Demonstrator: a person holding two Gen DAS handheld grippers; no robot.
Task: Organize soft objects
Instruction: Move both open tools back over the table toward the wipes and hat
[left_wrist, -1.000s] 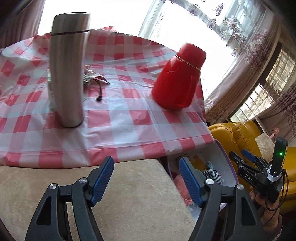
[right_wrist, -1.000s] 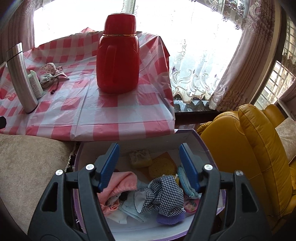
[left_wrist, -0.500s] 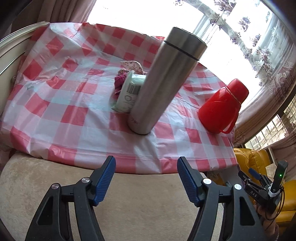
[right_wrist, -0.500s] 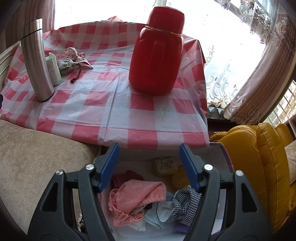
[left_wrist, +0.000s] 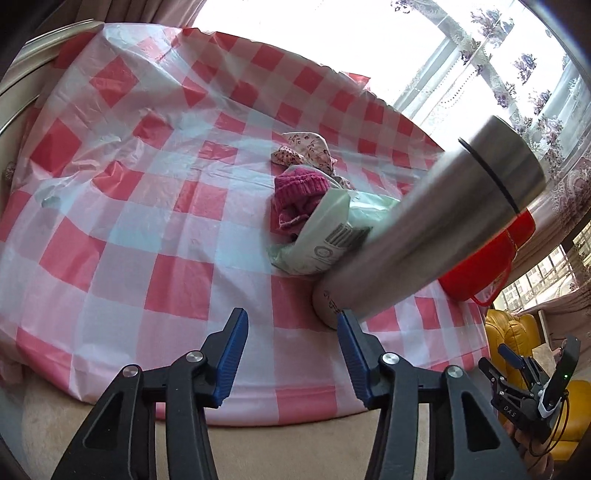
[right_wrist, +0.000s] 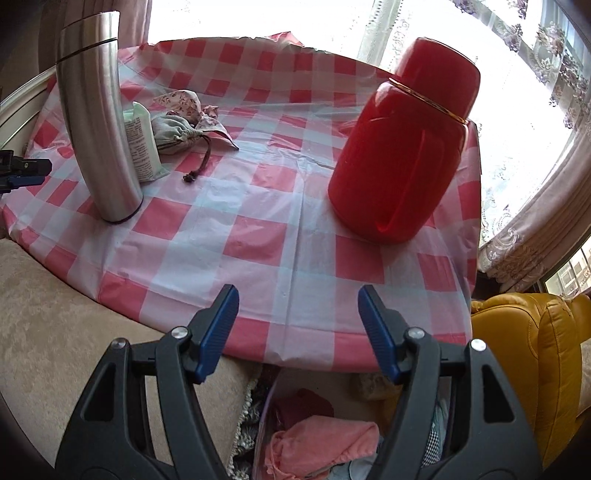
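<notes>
closing on nothing, the left gripper (left_wrist: 291, 354) has ribbed blue pads narrowing over bare tablecloth, nothing between them; the right gripper (right_wrist: 297, 334) stands with its jaws fairly wide and empty, above the table edge; just beyond the left pads rises a tall brushed-steel flask (left_wrist: 424, 236), smooth and hard, and tucked against it a pale green plastic pack (left_wrist: 325, 236), crinkly; behind those lie the soft things not yet sorted: a magenta knitted hat (left_wrist: 295, 199), chunky and ribbed, a floral cloth (left_wrist: 306, 147), thin and rumpled, and, in the right view, a grey-green drawstring pouch (right_wrist: 173, 131) with a dark cord; the glossy red jug (right_wrist: 402, 147) is rigid plastic; below the table a box (right_wrist: 264, 417) already holds a pink fabric piece (right_wrist: 321, 439) and other bits, so by my judgement the sorting is partly done, with about three soft items left on the slick checked tablecloth (right_wrist: 258, 229).
</notes>
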